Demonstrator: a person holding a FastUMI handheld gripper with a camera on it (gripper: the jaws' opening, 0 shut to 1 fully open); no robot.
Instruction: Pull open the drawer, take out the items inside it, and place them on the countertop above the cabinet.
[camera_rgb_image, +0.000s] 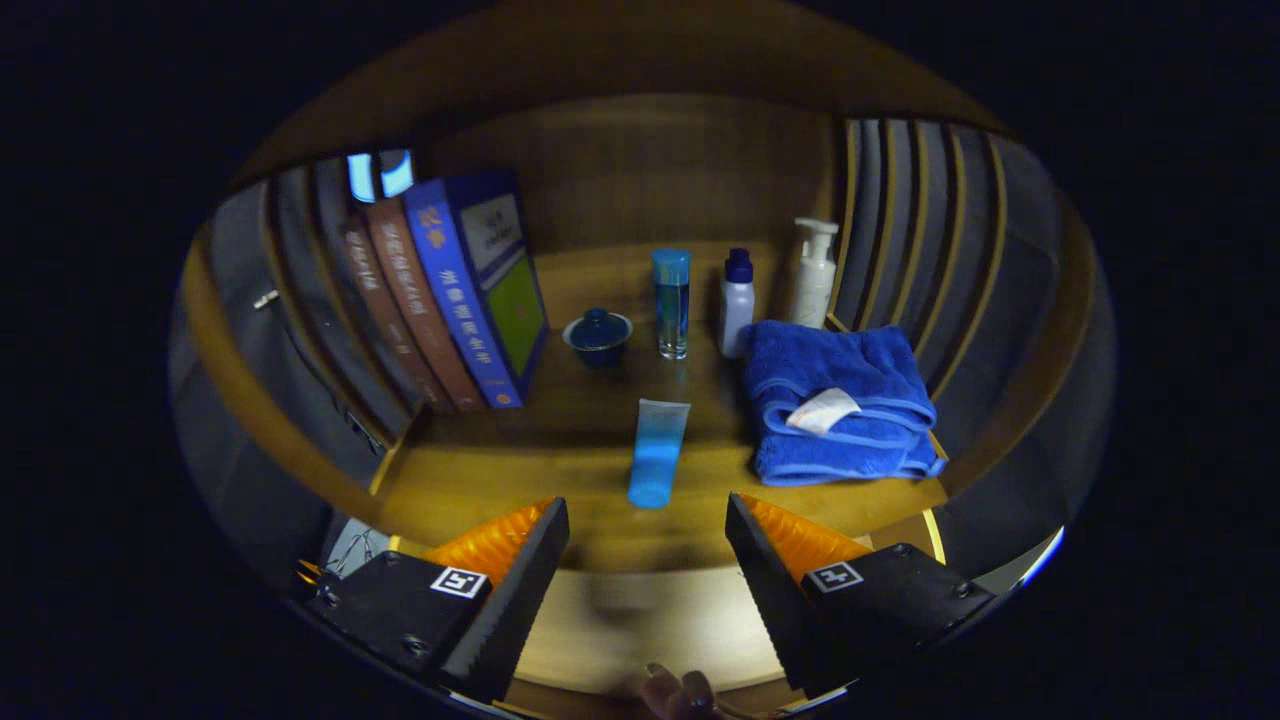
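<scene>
The gripper (647, 560) hangs spread wide with nothing between its two fingers (520, 580), each black with an orange ribbed back; it grasps nothing. Just ahead of the fingertips, on the line running between them, a blue squeeze tube (657, 452) lies flat on the wooden countertop (480, 480), its cap end nearer the gripper and its pale crimped end pointing away; tube and fingers are apart, not touching. Beyond the tube stand a dark blue lidded cup (598, 336), a tall clear bottle with a light blue cap (671, 303), a small white bottle with a dark blue cap (736, 303) and a white pump bottle (813, 272), all upright toward the wooden back wall; the pump bottle is farthest to the right. A folded blue towel (840, 400) with a white tag lies to the right of the tube, ahead of the right finger, just beside the small white bottle. To the left, beyond the left finger, a row of books (450, 290) leans against the side. A person's fingertips (680, 692) show low between the gripper's fingers; whether the drawer is open cannot be told.
</scene>
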